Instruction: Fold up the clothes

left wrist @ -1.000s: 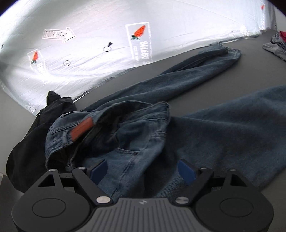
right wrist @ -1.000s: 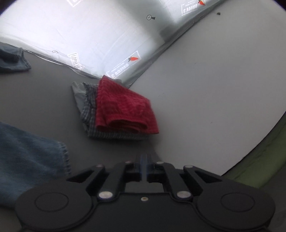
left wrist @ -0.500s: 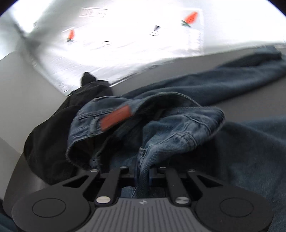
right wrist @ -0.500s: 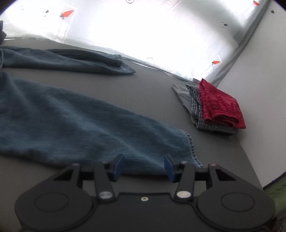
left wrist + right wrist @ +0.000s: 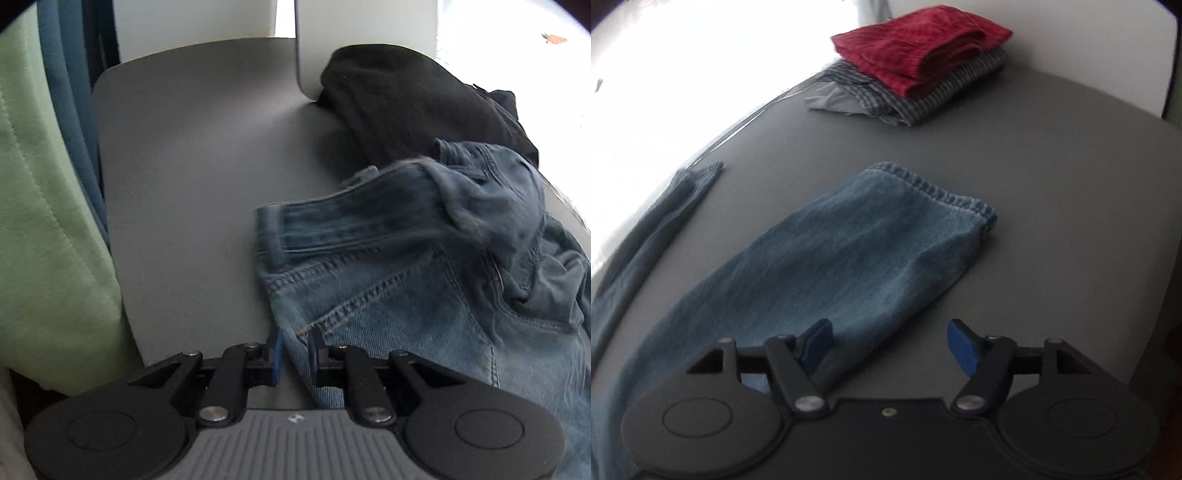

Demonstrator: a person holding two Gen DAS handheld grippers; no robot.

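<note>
We are spreading faded blue denim jeans [image 5: 424, 302] across the dark grey tabletop [image 5: 192, 155]. Our left gripper [image 5: 294, 354] is pinching their waistband edge; our right gripper [image 5: 890, 345] is hanging unclenched over the near leg.

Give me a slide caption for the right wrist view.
Open right gripper above the hemmed leg of blue denim jeans on a grey table, folded red cloth beyond.
</note>
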